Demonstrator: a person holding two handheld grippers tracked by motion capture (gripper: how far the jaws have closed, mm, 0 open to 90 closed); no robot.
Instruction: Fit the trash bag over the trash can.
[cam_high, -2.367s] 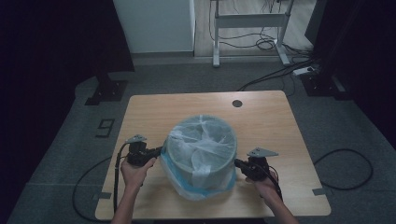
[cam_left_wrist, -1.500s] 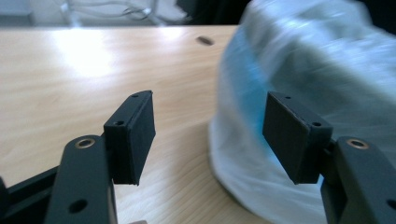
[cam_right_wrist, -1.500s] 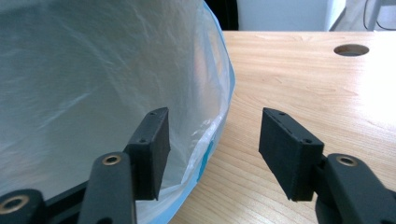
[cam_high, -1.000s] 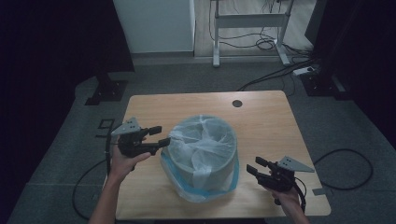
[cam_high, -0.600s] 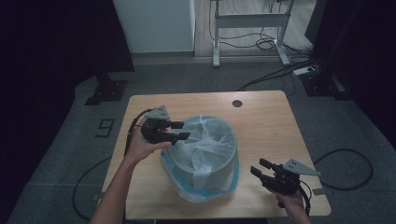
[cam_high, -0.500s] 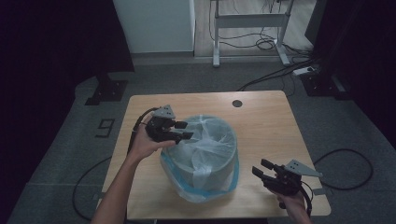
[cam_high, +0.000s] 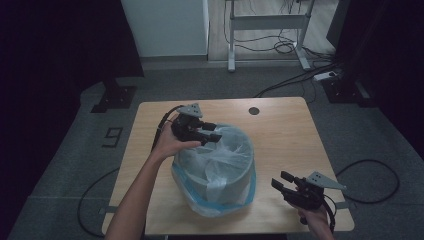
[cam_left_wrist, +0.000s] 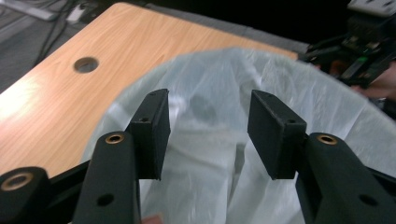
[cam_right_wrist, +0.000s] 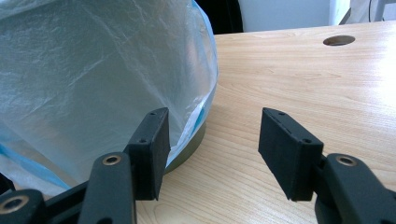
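Observation:
A round grey bin lined with a thin translucent white-and-blue plastic bag (cam_high: 216, 165) stands in the middle of the wooden table (cam_high: 290, 135). My left gripper (cam_high: 215, 132) hovers over the bin's far left rim. Its jaws have just been closing a little but still stand apart. In the left gripper view the left gripper (cam_left_wrist: 208, 100) has nothing pressed between its pads, and the crumpled bag (cam_left_wrist: 224, 130) lies beyond them. My right gripper (cam_high: 279, 179) is open near the table's front right, apart from the bin. In the right gripper view the right gripper (cam_right_wrist: 212, 116) points past the bag (cam_right_wrist: 93, 70).
A round cable hole (cam_high: 254, 110) sits near the table's far edge. The bag's loose skirt spreads on the tabletop around the bin's foot (cam_right_wrist: 189, 151). On the floor behind stand a metal desk frame (cam_high: 270, 22) and several cables.
My left gripper has travelled from the bin's left side to above its far left rim, its jaws narrowing. My right gripper has drawn back from the bin's right side to the table's front right.

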